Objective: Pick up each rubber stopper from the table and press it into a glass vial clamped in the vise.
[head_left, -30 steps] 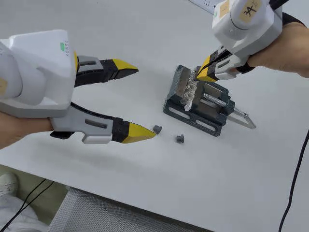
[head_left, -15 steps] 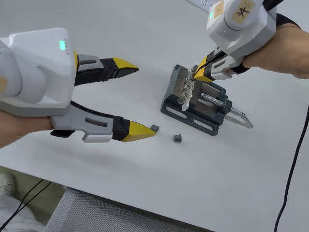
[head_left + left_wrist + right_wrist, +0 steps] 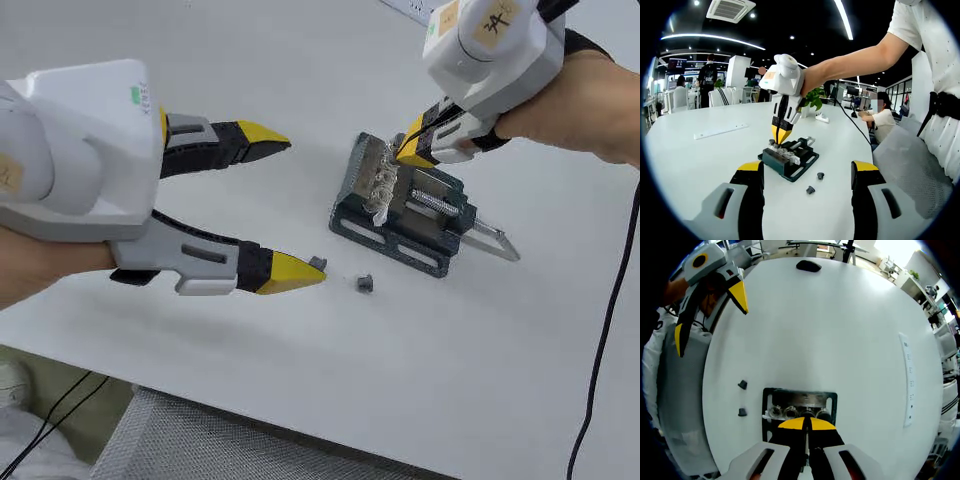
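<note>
Left hand-held gripper [image 3: 306, 210] spread wide; right hand-held gripper [image 3: 406, 157], jaws together, points down at upright vials [image 3: 378, 188].

An open-plan office, with ceiling vent [image 3: 730, 9], strip light [image 3: 842, 20], chairs [image 3: 722, 96] and potted plant [image 3: 812, 100]

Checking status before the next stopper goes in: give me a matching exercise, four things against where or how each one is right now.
Things:
1. left gripper
2. right gripper
3. stoppers
4. vials

States:
A. clamped in the vise
B. lying loose on the table
C. jaws shut, just above the vise
D. jaws wide open

Pairs: 1-D, 2-C, 3-B, 4-A
</note>
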A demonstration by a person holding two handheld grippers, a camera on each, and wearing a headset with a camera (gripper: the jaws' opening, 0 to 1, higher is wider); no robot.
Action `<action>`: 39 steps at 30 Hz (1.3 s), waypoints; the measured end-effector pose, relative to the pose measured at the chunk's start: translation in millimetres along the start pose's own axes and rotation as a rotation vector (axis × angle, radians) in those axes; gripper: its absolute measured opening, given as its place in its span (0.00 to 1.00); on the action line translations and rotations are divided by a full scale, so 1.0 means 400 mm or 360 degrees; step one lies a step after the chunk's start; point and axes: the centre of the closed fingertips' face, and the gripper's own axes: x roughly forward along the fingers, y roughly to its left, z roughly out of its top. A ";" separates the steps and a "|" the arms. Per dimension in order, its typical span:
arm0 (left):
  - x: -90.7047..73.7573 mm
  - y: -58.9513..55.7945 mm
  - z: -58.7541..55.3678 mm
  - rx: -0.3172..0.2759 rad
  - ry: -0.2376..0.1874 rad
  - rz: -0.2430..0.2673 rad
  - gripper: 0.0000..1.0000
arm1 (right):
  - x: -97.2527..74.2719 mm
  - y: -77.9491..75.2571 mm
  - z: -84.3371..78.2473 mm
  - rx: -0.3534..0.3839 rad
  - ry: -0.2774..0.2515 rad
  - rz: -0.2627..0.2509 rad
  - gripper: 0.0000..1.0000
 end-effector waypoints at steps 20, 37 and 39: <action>-0.023 0.002 -0.002 0.0011 0.0028 0.0024 0.69 | -0.009 0.005 0.001 0.0088 -0.0109 -0.0025 0.00; -0.021 -0.003 0.000 0.0013 0.0034 0.0011 0.69 | -0.041 -0.019 -0.001 0.0126 -0.0158 -0.0085 0.01; -0.022 -0.003 0.001 0.0013 0.0031 0.0013 0.69 | -0.042 -0.022 -0.002 0.0124 -0.0154 -0.0093 0.00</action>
